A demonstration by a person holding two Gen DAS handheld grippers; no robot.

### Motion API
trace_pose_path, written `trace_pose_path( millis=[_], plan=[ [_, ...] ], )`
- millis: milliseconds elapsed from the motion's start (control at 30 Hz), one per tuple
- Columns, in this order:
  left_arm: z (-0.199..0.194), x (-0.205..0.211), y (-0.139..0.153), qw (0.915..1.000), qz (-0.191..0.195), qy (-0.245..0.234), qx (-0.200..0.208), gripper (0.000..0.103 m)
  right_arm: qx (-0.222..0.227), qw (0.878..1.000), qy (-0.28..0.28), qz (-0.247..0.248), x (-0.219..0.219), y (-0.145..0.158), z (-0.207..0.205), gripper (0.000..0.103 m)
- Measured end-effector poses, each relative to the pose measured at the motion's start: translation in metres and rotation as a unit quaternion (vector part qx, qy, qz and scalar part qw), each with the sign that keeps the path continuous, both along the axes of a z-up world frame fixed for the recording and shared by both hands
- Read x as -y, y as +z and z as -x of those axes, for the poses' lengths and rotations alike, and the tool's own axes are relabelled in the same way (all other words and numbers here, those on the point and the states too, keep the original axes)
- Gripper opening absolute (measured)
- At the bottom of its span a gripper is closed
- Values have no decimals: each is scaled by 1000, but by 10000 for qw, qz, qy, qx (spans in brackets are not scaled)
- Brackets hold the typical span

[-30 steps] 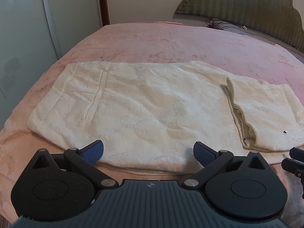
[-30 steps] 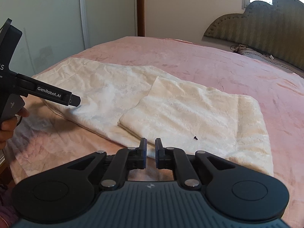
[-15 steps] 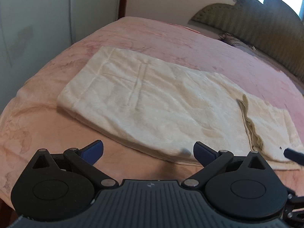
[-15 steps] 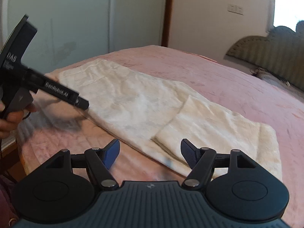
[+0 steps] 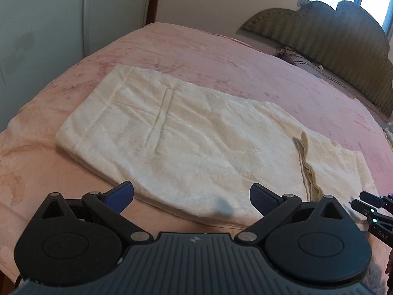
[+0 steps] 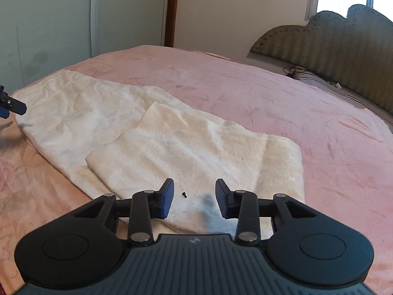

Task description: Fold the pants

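Beyond both spread claws [image 6: 194, 198], headboard [image 6: 343, 49] backs the pants [image 6: 172, 145].

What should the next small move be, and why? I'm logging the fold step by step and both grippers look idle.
Probably lower the right gripper onto the near edge of the folded-over leg end and close. The pants lie flat on the pink bedspread with only that end folded; both the right gripper and the left gripper hang open, holding nothing.
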State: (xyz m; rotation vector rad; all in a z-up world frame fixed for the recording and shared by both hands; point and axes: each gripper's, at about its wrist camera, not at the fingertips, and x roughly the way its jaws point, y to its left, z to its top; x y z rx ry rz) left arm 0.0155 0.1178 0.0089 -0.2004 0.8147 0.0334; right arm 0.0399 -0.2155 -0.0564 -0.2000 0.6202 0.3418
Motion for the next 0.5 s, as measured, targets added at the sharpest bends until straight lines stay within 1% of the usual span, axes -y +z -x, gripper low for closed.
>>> trace_pose_path(
  millis=[33,100,133,167,200,300,400,500],
  plan=[
    [-2,6,0,10000,-41,-85,-14,101,-14,10000,76,43,-3,-3,-2,32],
    [-4,16,0,9997,-95,-206,-9,101,-88,9997,182,128,-8,-10,-5,25],
    [-6,20,0,9996,-120,-249,-6,101,-124,9997,192,112,-9,-12,-6,24],
    [-7,24,0,9995,-145,-282,-8,101,-162,9997,190,60,-8,-14,-8,21],
    [-8,27,0,9994,-168,-309,-14,101,-206,9996,197,-24,-6,-15,-10,16],
    [-14,34,-3,9991,-215,-366,-73,101,-260,9993,220,-138,-2,-17,-10,9],
    [-19,39,-7,9989,-234,-371,-151,101,-255,9991,210,-253,2,-18,-7,4],
    [-23,44,-9,9986,-262,-407,-210,101,-192,9990,158,-358,5,-18,-4,2]
  ],
)
